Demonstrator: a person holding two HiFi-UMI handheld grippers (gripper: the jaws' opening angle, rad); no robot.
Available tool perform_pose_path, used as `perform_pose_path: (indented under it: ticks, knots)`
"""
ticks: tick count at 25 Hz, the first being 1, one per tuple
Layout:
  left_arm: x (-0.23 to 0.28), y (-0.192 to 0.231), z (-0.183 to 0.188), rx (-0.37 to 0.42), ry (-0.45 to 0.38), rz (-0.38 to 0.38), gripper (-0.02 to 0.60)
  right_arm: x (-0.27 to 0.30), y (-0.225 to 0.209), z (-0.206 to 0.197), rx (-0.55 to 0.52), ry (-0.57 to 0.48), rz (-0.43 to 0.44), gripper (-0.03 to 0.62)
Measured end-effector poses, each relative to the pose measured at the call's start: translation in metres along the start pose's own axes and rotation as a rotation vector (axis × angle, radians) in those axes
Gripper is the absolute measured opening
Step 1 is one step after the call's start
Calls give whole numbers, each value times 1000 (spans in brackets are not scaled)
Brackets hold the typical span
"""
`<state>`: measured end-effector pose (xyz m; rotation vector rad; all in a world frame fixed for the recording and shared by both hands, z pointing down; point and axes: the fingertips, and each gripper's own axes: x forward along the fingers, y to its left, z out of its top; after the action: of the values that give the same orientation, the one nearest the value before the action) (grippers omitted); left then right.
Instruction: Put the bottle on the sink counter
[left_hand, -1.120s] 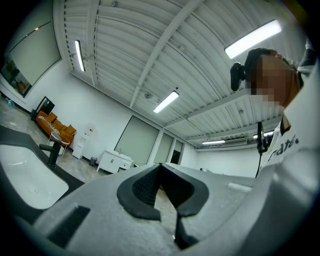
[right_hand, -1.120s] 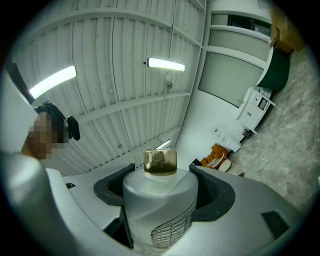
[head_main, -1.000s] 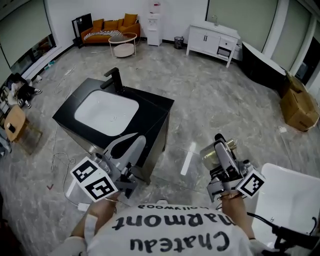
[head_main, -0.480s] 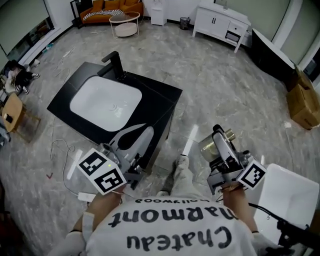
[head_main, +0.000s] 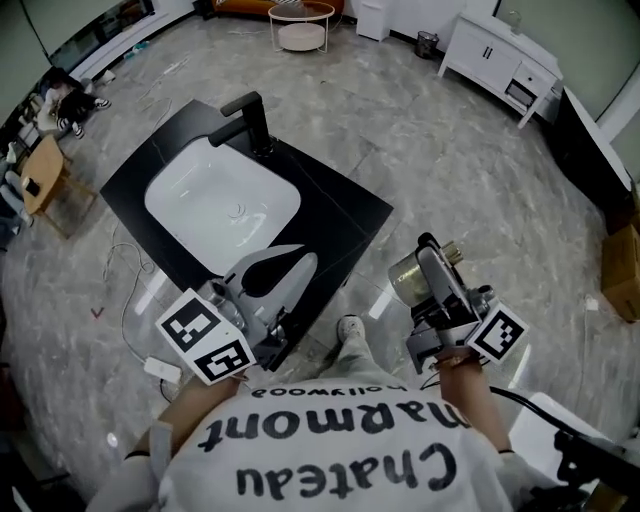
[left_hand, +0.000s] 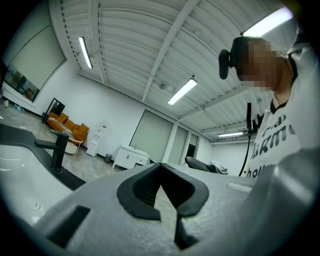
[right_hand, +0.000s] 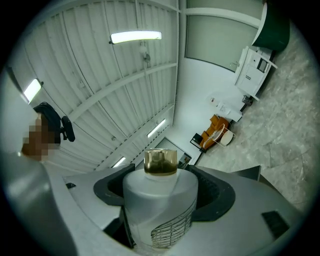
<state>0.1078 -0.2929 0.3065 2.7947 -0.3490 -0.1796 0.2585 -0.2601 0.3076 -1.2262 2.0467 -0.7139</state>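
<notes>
We have the bottle (right_hand: 160, 200) gripped in our right claw (head_main: 426, 272), up in the air over the floor (head_main: 470, 160) and apart from the black sink surface (head_main: 335, 210). Our left claw (head_main: 280, 272) is clenched on nothing near that surface's front edge. By our judgement, carrying the bottle across and setting it down are left.

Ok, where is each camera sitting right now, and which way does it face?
Head view: on the person's head, steeply down at the sink counter and floor; shows left gripper, right gripper, shirt, shoe.
Left gripper view: on that gripper, tilted up past shut jaws toward ceiling; torso at right.
Right gripper view: on that gripper, aimed up at ceiling, jaws clamping the bottle; head at left.
Shared: faucet in head and left gripper views.
</notes>
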Motion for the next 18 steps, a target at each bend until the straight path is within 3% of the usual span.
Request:
perform_pose_path:
  ticks: [6, 10, 14, 18]
  knots:
    - [45, 58, -4, 42, -26, 193, 15, 66, -81, 21, 59, 141, 38, 347]
    - [64, 101, -11, -12, -32, 325, 15, 107, -135, 21, 109, 242, 64, 347]
    - [72, 130, -37, -21, 32, 437, 15, 139, -171, 4, 117, 365, 77, 347]
    - [72, 153, -68, -87, 70, 539, 14, 163, -194, -15, 97, 478, 92, 347]
